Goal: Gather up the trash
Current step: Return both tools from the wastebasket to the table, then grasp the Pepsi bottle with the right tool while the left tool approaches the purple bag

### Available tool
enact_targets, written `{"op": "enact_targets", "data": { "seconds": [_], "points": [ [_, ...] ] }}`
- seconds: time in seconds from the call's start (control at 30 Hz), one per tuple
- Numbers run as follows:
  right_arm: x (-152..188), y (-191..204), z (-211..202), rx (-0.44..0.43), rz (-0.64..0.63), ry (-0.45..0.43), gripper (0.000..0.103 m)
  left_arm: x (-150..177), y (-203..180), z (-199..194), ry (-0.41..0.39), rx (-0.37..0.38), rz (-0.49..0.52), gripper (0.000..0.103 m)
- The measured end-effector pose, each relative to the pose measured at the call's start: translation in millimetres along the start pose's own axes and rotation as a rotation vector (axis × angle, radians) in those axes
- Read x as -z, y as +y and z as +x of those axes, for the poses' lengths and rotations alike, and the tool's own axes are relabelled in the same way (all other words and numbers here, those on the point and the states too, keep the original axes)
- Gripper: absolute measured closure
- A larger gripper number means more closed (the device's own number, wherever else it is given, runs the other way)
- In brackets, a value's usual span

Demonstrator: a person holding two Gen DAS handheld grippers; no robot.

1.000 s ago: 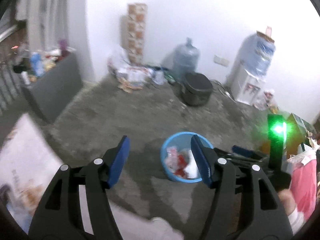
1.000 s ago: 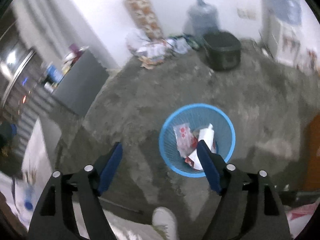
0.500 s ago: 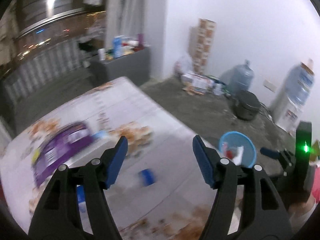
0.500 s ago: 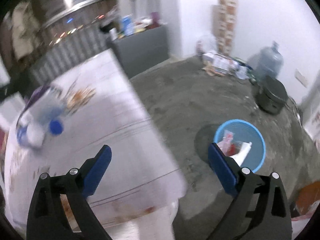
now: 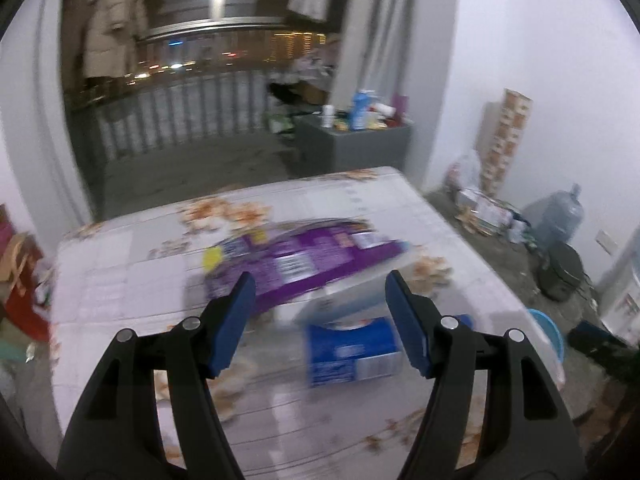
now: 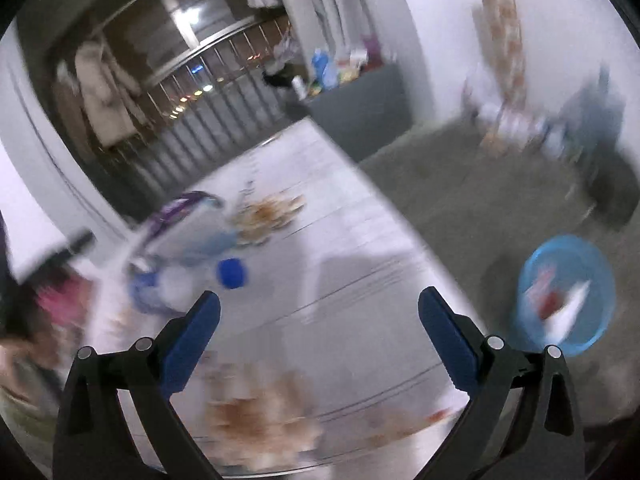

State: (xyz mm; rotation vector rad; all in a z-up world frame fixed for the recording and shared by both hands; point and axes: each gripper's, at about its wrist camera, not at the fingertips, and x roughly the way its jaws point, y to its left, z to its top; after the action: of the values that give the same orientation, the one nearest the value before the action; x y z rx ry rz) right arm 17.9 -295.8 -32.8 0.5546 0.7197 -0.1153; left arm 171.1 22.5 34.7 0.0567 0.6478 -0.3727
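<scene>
The counter (image 5: 120,272) wears a white cloth printed with orange flowers. On it lie a flat purple bag (image 5: 304,264) and, just beside it toward the near edge, a clear bottle (image 5: 352,344) on its side with a blue label and blue cap (image 6: 231,273). On the grey floor (image 6: 460,208) past the counter's right edge stands a blue basket (image 6: 600,280) holding wrappers.

Left gripper (image 5: 320,322): tilted downward, fingers (image 5: 234,322) apart, nothing between the blue pads. Right gripper (image 6: 319,340): also angled down, jaws have just been opening and now stand very wide, fingers (image 6: 192,346) clear, nothing between them. A blurred hand (image 6: 24,350) shows at that view's left edge.
</scene>
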Motion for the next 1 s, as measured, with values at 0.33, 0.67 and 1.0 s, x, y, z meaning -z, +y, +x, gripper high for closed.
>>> {"op": "enact_targets", "data": {
  "seconds": [0.33, 0.67, 1.0],
  "points": [
    [8, 31, 43, -0.268, 0.148, 0.205, 0.019, 33, 46, 27, 0.092, 0.090, -0.121, 0.058],
    [16, 58, 67, -0.268, 0.134, 0.271, 0.025, 26, 97, 43, 0.031, 0.048, -0.256, 0.069],
    [19, 66, 84, -0.265, 0.152, 0.310, 0.026, 60, 109, 77, 0.224, 0.326, -0.385, 0.073]
  ]
}}
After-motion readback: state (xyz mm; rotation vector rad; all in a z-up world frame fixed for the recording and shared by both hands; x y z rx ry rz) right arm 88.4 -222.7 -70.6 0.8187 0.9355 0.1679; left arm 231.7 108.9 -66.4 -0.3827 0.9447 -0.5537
